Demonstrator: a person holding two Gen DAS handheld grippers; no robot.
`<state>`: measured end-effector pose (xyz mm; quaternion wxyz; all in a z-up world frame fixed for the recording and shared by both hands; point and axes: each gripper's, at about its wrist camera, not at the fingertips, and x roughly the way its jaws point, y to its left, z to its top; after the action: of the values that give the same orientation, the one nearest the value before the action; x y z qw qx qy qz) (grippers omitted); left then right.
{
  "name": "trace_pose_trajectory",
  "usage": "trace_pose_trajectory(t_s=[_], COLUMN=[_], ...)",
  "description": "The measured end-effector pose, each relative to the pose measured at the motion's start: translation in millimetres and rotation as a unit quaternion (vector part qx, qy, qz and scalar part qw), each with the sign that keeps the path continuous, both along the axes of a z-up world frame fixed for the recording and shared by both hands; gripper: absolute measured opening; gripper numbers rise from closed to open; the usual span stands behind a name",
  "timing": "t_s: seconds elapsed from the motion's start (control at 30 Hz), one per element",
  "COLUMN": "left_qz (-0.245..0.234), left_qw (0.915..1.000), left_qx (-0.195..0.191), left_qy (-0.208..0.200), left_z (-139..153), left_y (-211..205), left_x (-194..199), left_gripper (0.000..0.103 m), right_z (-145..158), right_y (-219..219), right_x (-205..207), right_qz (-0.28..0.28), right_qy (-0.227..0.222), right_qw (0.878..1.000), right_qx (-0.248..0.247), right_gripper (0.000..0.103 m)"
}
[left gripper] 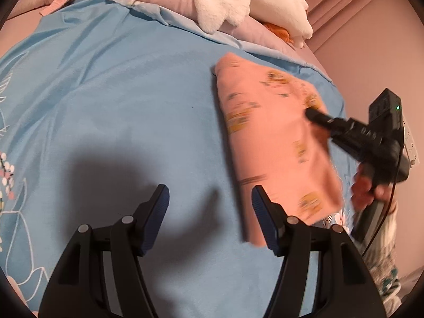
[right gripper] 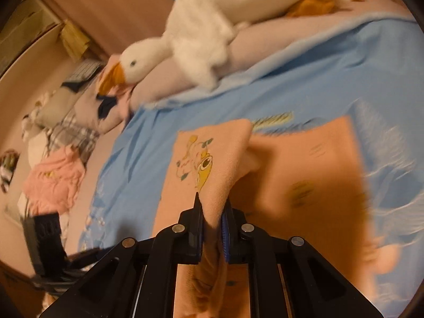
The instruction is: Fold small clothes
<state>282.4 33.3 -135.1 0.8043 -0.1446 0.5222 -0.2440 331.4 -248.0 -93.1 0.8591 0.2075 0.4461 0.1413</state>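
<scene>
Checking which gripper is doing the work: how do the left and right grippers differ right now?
The left gripper is open and empty; the right gripper is shut on the peach cloth. The left hovers over bare blue sheet; the right lifts a cloth edge. Both have black fingers with blue pads.

Peach-pink garment [left gripper: 275,143], soft knit, printed with small yellow cartoon figures. Lies on the blue bedspread [left gripper: 119,92], toward its right side in the left wrist view, folded into a long, roughly rectangular shape. 1 edge is lifted off the bed, pinched up into a raised fold [right gripper: 212,185] with a yellow duck-like print showing clearly on the near face. Far portions blurred; number of layers cannot be told.
</scene>
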Motion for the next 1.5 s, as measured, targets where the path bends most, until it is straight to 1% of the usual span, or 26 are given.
trace_pose_trajectory(t_s=[0.03,0.07,0.13,0.2,0.27,0.3,0.33,0.4,0.43,0.47,0.53,0.6,0.63,0.67,0.7,0.73,0.77,0.83,0.87,0.97,1.03,1.17,1.23,1.37,1.43,1.5], left_qz=[-0.002,-0.003,-0.006,-0.012,-0.016,-0.019,-0.022,-0.028,-0.032,-0.036,-0.044,-0.053,-0.058,-0.061,-0.064,-0.065,-0.070,-0.078,-0.077,-0.080,-0.085,-0.088,-0.091,-0.102,-0.109,-0.113], left_qw=[1.0000,1.0000,0.9999,0.9999,0.9998,0.9998,0.9997,0.9996,0.9994,0.9993,0.9988,0.9982,0.9978,0.9974,0.9967,0.9959,0.9952,0.9936,0.9931,0.9924,0.9916,0.9924,0.9925,0.9912,0.9901,0.9891], left_qx=[0.000,0.002,0.005,0.006,0.005,0.004,0.003,0.002,0.002,0.001,-0.002,-0.003,-0.001,0.005,0.014,0.020,0.024,0.036,0.044,0.055,0.062,0.054,0.052,0.053,0.056,0.061], left_qy=[0.002,0.005,0.008,0.010,0.009,0.007,0.004,-0.003,-0.010,-0.015,-0.023,-0.027,-0.031,-0.037,-0.049,-0.059,-0.063,-0.072,-0.076,-0.075,-0.075,-0.067,-0.063,-0.066,-0.068,-0.072], left_z=[-2,-4,-7,-8,-6,-4,-2,3,6,8,10,10,11,11,12,12,11,6,3,-10,-18,-17,-13,-13,-18,-25], left_y=[-2,-5,-11,-18,-26,-31,-36,-45,-51,-57,-69,-80,-88,-94,-102,-108,-112,-125,-129,-137,-139,-134,-130,-121,-120,-122], left_x=[0,3,4,5,6,6,7,9,10,11,12,15,16,17,17,17,16,15,14,13,14,17,12,-11,-23,-29], left_gripper=[0.064,0.064,0.064,0.064,0.064,0.064,0.064,0.064,0.064,0.064,0.064,0.064,0.062,0.062,0.059,0.047,0.028,0.013,0.013,0.012,0.011,0.012,0.014,0.016,0.017,0.017], right_z=[4,3,-7,-24,-38,-45,-49,-48,-45,-41,-28,-15,-8,-2,2,5,5,-3,-12,-33,-44,-40,-34,-28,-33,-46], right_y=[-16,-26,-49,-61,-62,-63,-65,-72,-72,-72,-65,-53,-47,-42,-39,-34,-31,-23,-21,-21,-25,-29,-26,-24,-21,-22], right_x=[0,0,0,2,4,4,4,0,-3,-7,-18,-32,-41,-51,-55,-63,-66,-71,-73,-78,-78,-75,-82,-104,-109,-109], right_qz=[-0.018,-0.028,-0.053,-0.055,-0.051,-0.056,-0.060,-0.071,-0.073,-0.073,-0.071,-0.065,-0.053,-0.035,-0.021,0.003,0.013,0.028,0.037,0.044,0.045,0.044,0.043,0.059,0.067,0.065], right_qy=[-0.001,0.002,0.021,0.037,0.053,0.058,0.056,0.050,0.046,0.040,0.019,-0.011,-0.033,-0.055,-0.065,-0.076,-0.078,-0.068,-0.058,-0.031,-0.020,-0.014,-0.016,-0.031,-0.031,-0.013], right_qw=[1.000,0.999,0.998,0.997,0.997,0.996,0.996,0.996,0.996,0.996,0.991,0.982,0.978,0.979,0.980,0.982,0.982,0.981,0.980,0.979,0.981,0.983,0.984,0.985,0.984,0.983], right_qx=[-0.020,-0.029,-0.031,-0.030,-0.030,-0.038,-0.032,-0.011,-0.019,-0.035,-0.108,-0.178,-0.198,-0.195,-0.186,-0.172,-0.170,-0.180,-0.185,-0.195,-0.190,-0.177,-0.172,-0.159,-0.164,-0.173], right_gripper=[0.013,0.013,0.013,0.013,0.013,0.013,0.013,0.021,0.023,0.028,0.030,0.031,0.031,0.031,0.031,0.031,0.030,0.024,0.017,0.016,0.015,0.015,0.015,0.015,0.016,0.016])
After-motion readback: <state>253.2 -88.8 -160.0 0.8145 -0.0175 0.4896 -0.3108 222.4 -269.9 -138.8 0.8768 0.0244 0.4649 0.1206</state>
